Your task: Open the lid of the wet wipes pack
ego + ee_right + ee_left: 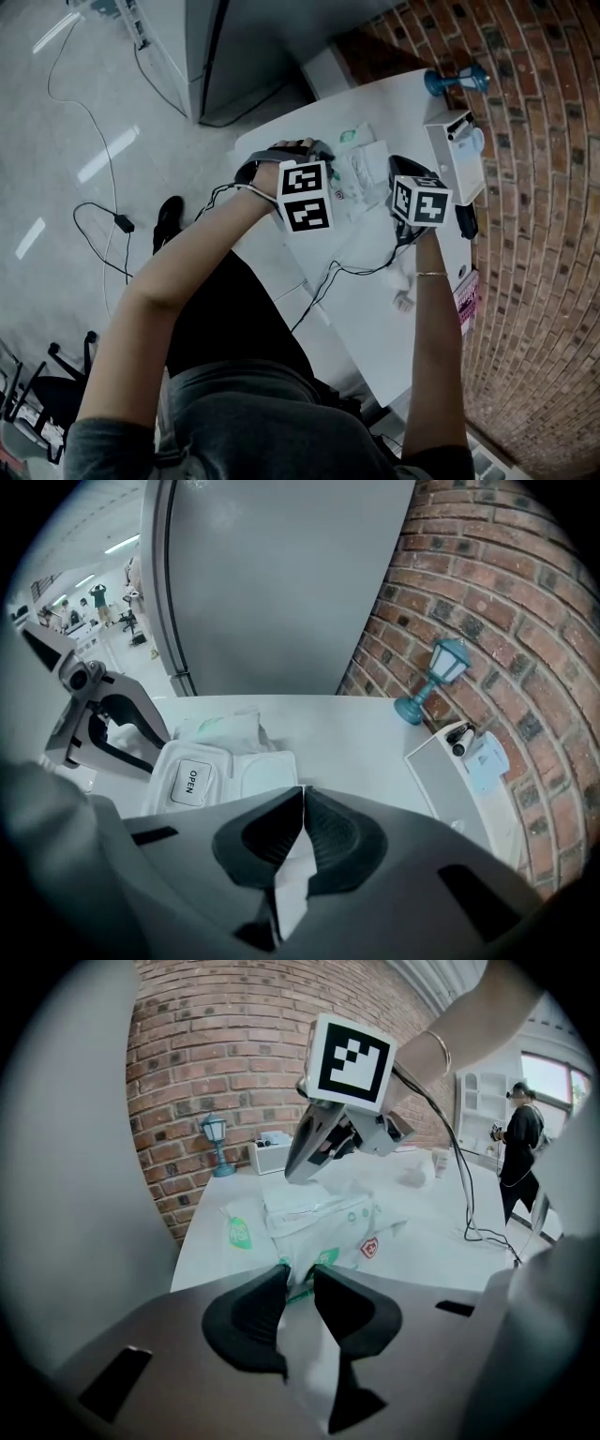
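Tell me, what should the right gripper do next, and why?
Probably lower the right gripper onto the OPEN tab. Its jaws are shut and empty, hovering by the pack, whose lid looks closed, while the left gripper pinches the pack's end steady.

Head view: from overhead, steeply down; worktop (375,309) upper right of frame, mid-distance.
Left gripper view: low, close behind own jaws, facing across worktop toward brick wall (216,1044).
Right gripper view: close behind own jaws, facing same wall and grey cabinet (281,583).
All three share wipes pack (220,775), blue lamp (457,82).
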The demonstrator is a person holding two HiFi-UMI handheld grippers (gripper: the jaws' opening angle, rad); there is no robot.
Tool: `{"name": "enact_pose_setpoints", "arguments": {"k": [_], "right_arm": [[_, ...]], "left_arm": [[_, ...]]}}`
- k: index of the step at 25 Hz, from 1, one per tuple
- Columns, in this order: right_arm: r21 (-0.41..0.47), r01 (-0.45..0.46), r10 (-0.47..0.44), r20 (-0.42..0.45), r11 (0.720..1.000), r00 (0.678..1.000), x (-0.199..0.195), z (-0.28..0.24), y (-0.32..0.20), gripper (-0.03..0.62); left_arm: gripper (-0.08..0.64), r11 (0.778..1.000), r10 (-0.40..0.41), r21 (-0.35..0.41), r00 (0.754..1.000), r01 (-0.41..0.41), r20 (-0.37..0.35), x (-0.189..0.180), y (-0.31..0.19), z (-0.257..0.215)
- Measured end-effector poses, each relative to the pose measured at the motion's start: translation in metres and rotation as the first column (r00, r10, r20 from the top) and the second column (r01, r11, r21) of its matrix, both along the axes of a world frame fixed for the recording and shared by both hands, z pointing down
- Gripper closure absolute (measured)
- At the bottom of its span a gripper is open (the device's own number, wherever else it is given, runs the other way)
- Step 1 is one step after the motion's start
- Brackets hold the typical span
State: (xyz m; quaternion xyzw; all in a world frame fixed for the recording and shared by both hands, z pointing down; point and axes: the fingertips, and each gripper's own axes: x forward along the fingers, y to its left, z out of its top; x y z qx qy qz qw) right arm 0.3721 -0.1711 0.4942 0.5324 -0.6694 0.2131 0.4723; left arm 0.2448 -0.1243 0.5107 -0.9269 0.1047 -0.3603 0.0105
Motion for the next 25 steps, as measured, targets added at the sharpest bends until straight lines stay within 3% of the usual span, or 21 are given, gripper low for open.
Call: {"name": "enact_pose_setpoints", "arguments": {"k": [11, 18, 25], "right_arm": [[0.029, -0.033, 0.035, -0.049, 0.999, 0.998, 0.000, 0.007, 0.003, 0.583], [0.115, -0.129, 0.121, 0.081, 0.985, 0.989, -0.014, -0.018, 0.015, 0.583], [0.213, -0.192, 0.152, 0.190, 0.958, 0.970, -0.033, -0.050, 0.030, 0.583]], "left_arm": [[0.456, 1.000, -0.001, -0.005, 1.000, 0.001, -0.005, -0.002, 0.000, 0.001], [0.456, 1.000, 0.004, -0.003, 1.000, -0.004, 0.008, -0.004, 0.002, 0.000], [0.456, 1.000, 0.020, 0.007, 1.000, -0.020, 0.019, -0.008, 0.002, -0.005]]}}
